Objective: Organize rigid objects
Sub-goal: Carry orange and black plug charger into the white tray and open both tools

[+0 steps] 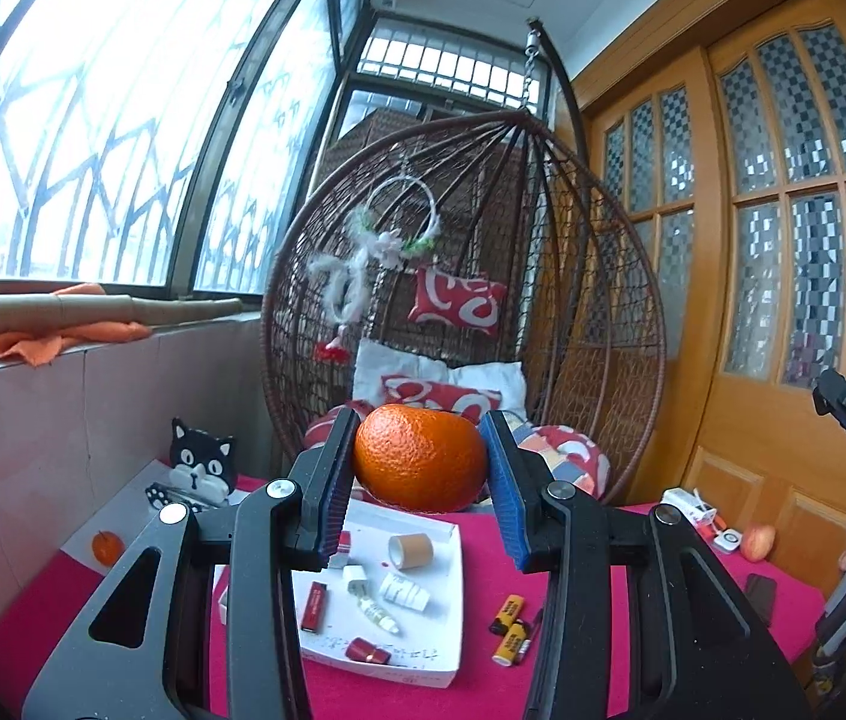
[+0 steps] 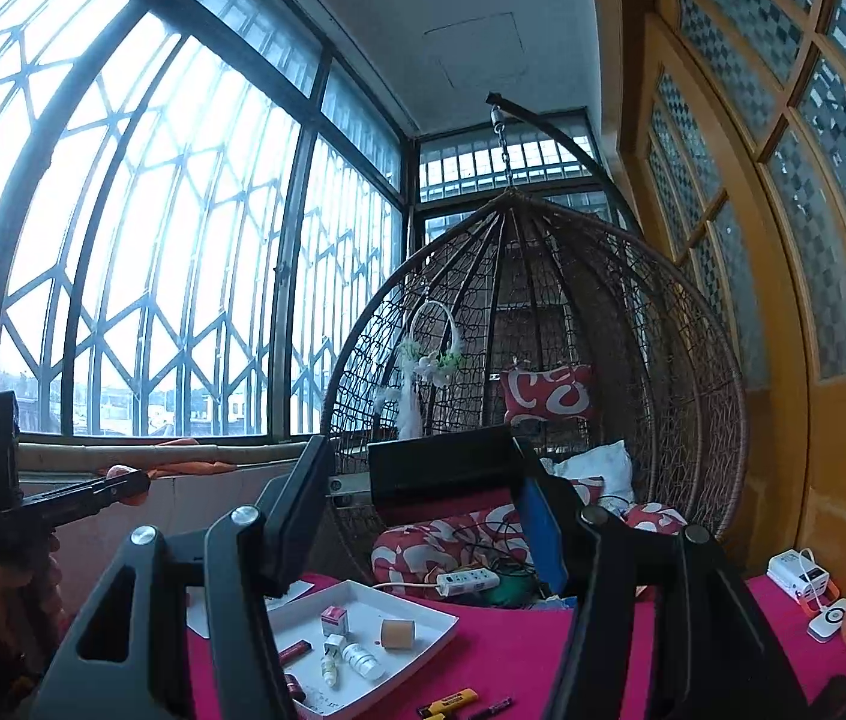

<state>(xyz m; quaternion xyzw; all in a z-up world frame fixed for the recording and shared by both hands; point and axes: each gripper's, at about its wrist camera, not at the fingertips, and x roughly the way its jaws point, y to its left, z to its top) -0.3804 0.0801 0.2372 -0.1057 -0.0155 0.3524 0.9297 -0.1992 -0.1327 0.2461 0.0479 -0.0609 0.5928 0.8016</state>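
Now my left hand-held gripper clamps the orange above the white tray, needing a careful set-down, while my right hand-held gripper grips a black box

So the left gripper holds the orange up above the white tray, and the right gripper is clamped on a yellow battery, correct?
Not quite. The left gripper does hold the orange above the white tray. But the right gripper is clamped on a black box-like object, as the right wrist view shows. The yellow batteries lie on the pink cloth beside the tray.
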